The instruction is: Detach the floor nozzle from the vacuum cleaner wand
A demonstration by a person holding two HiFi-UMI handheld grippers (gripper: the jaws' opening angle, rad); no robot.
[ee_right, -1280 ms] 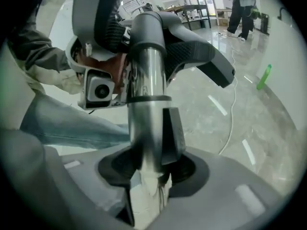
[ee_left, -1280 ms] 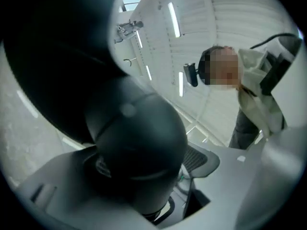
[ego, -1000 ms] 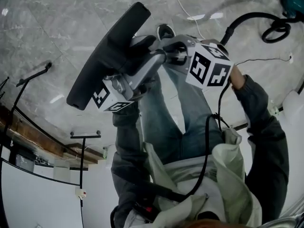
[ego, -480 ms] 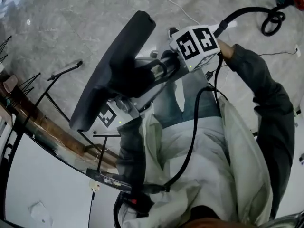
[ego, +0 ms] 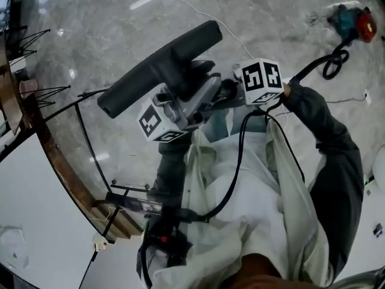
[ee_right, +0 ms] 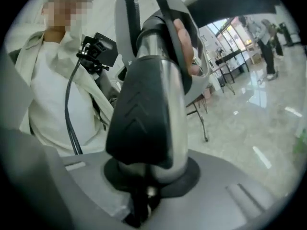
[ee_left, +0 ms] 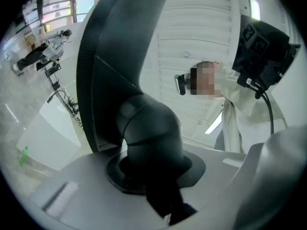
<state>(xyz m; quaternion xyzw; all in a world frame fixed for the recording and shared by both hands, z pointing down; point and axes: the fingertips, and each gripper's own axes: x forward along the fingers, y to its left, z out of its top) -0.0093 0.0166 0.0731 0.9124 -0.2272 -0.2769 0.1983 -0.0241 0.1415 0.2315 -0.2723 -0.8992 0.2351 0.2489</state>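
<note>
The black floor nozzle [ego: 159,74] is lifted off the floor in front of me, its long head slanting up to the right. My left gripper [ego: 180,104] has its jaws closing round the nozzle's black elbow neck [ee_left: 148,128], with the pads pressing on it. The silver wand [ego: 201,98] runs from that neck toward my right gripper [ego: 231,89]. In the right gripper view the wand end with its black ribbed catch [ee_right: 148,114] stands between the closing jaws, held. Whether nozzle and wand are still joined is hidden.
The teal and red vacuum body [ego: 352,20] lies on the marble floor at the far right, with its black hose [ego: 331,59] coiled beside it. A white cable [ego: 204,14] crosses the floor. A wood-topped glass railing [ego: 54,155] runs on the left. People [ee_right: 266,37] stand far off.
Both grippers have risen with the nozzle and wand, closer to the head camera. The nozzle head has tipped from steep to nearer level.
</note>
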